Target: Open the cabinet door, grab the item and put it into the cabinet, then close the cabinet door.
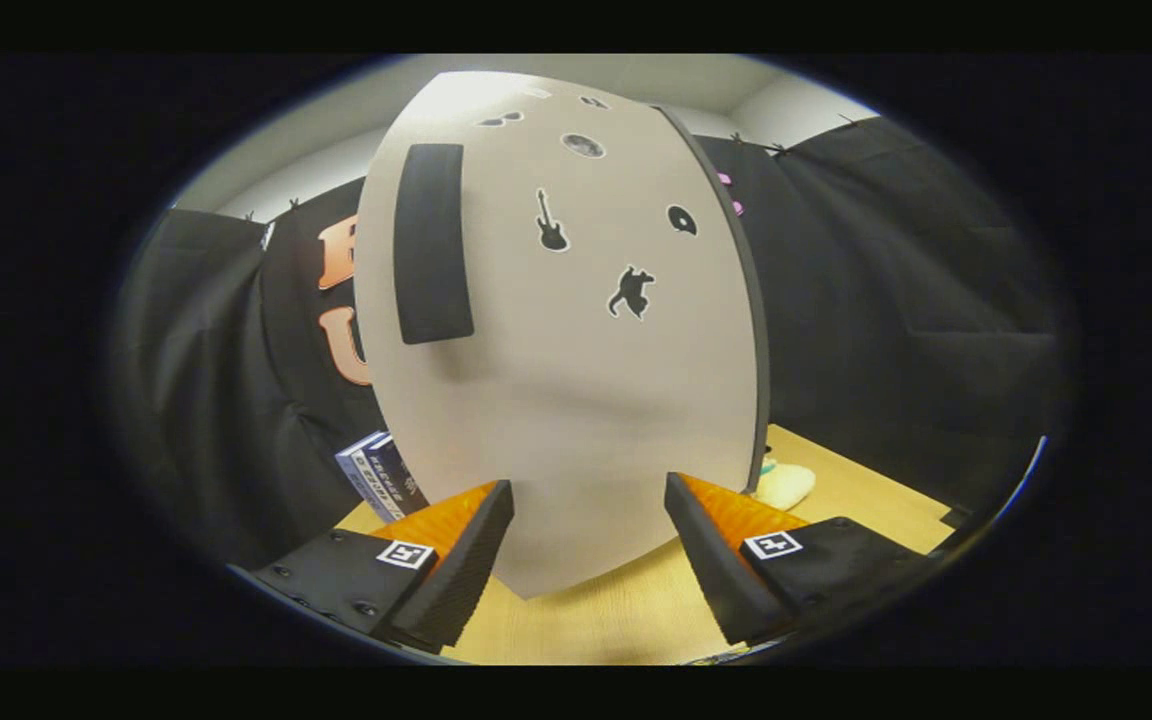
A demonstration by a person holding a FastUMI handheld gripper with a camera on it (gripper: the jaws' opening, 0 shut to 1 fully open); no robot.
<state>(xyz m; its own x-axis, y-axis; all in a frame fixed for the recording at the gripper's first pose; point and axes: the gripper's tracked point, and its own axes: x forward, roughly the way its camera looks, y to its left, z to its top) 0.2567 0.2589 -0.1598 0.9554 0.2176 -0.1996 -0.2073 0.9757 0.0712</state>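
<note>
A pale cabinet door [576, 400] with small black stickers stands close ahead of me, its lower corner reaching down between my fingers. A long black handle [431, 243] runs upright near its left edge, well beyond the fingertips. My gripper [588, 495] is open, with the fingers apart and only the door's face ahead of them. A pale yellowish soft item [786, 485] lies on the wooden table [866, 505] just past the door's right edge, beyond the right finger. I cannot tell whether the door is ajar or closed.
A blue and white box [381, 475] leans behind the door's left edge, beyond the left finger. Black cloth walls close in the booth on both sides. Bare tabletop stretches to the right of the door.
</note>
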